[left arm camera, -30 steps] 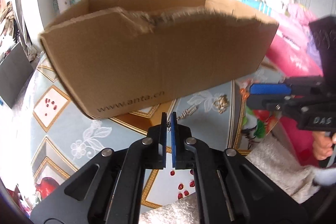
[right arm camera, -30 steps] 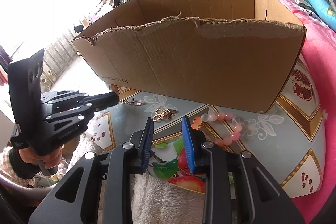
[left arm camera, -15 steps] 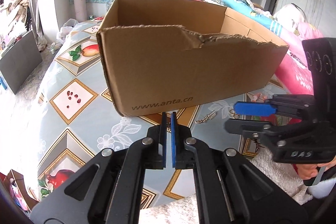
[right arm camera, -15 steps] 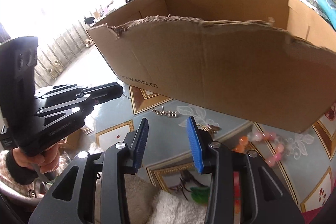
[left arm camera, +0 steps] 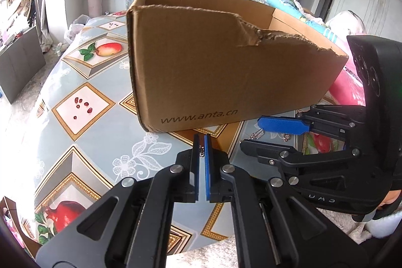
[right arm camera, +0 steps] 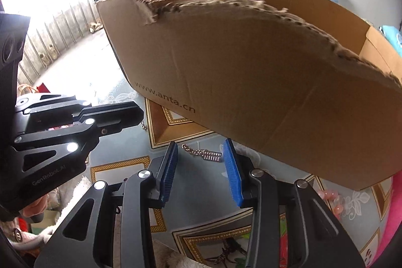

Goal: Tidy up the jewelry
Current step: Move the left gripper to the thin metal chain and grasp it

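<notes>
grippers beside a torn cardboard box (left arm camera: 226, 72) on a patterned tablecloth (left arm camera: 83, 147).
left gripper (left arm camera: 201, 142) is pinched narrow on a small metal piece of jewelry (left arm camera: 201, 151); right gripper (right arm camera: 199, 154) stands wide, a silver chain earring (right arm camera: 204, 154) lying on the cloth between its fingers, near the box's base. pink bead bracelet (right arm camera: 329, 197) lies to the right.
</notes>
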The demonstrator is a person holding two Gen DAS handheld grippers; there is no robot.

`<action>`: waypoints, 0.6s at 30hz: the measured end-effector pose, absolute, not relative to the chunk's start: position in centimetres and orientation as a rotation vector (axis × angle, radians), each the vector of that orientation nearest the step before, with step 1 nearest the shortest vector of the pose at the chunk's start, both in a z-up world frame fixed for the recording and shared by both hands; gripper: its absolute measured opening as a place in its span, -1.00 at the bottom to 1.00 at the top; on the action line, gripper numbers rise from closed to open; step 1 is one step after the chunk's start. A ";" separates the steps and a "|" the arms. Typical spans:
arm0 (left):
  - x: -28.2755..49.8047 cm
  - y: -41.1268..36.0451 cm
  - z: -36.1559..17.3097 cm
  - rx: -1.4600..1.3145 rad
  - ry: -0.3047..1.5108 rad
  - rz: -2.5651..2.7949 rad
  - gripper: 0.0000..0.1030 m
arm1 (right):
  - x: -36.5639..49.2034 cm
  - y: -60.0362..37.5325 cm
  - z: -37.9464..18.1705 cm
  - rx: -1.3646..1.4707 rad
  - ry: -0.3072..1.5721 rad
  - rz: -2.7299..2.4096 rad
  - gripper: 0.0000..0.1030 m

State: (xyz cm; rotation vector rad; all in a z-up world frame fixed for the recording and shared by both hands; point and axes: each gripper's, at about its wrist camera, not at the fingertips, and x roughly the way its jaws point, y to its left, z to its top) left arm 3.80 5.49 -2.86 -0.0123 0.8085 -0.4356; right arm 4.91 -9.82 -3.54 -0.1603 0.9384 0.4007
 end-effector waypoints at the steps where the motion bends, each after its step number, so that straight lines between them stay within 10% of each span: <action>1: 3.8 5.6 -2.9 -0.015 0.809 -0.437 -0.95 | 4.9 -9.7 -3.5 -0.160 0.944 0.401 -0.50; 7: 3.9 6.2 -3.2 -0.033 0.811 -0.440 -0.95 | 4.9 -8.6 -3.2 -0.148 0.970 0.425 -0.89; 18: 3.8 7.2 -3.2 -0.066 0.799 -0.435 -0.95 | 4.9 -8.2 -2.7 -0.107 0.969 0.466 -0.93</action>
